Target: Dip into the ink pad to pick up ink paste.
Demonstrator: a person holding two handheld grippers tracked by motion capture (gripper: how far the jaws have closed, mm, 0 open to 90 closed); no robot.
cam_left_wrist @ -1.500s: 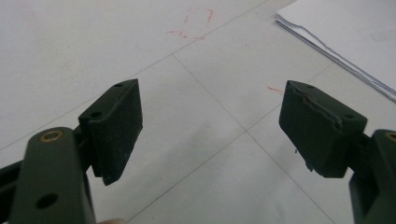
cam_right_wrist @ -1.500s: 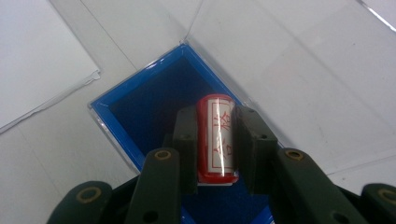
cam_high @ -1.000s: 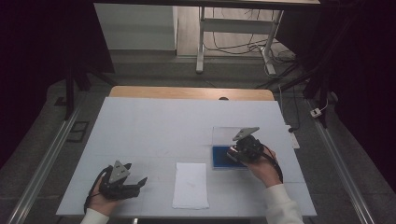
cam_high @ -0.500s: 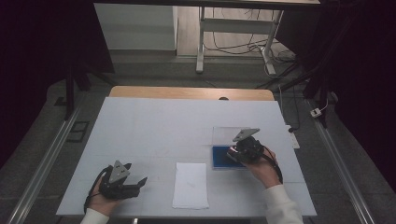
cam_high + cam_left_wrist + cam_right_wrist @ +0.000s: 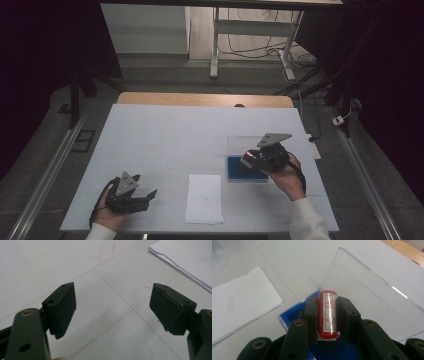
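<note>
White surface [image 5: 165, 135]: right hand-held gripper [image 5: 327, 315] pinches red stamp [image 5: 327, 313] over blue ink pad [image 5: 245, 170] (paper [image 5: 204, 198] lies toward the left); left hand-held gripper [image 5: 112, 307] spread, idle.

I see a glossy red plastic stamp [image 5: 327, 315] w/ a paper-looking label, squeezed betw. matt black pads [image 5: 312, 315]. Blue ink pad [image 5: 245, 169] looks matt; its clear lid [image 5: 367, 297] is shiny plastic. Paper sheets [image 5: 204, 198] matt white. Table [image 5: 165, 135] smooth, pale, w/ a wood edge.
</note>
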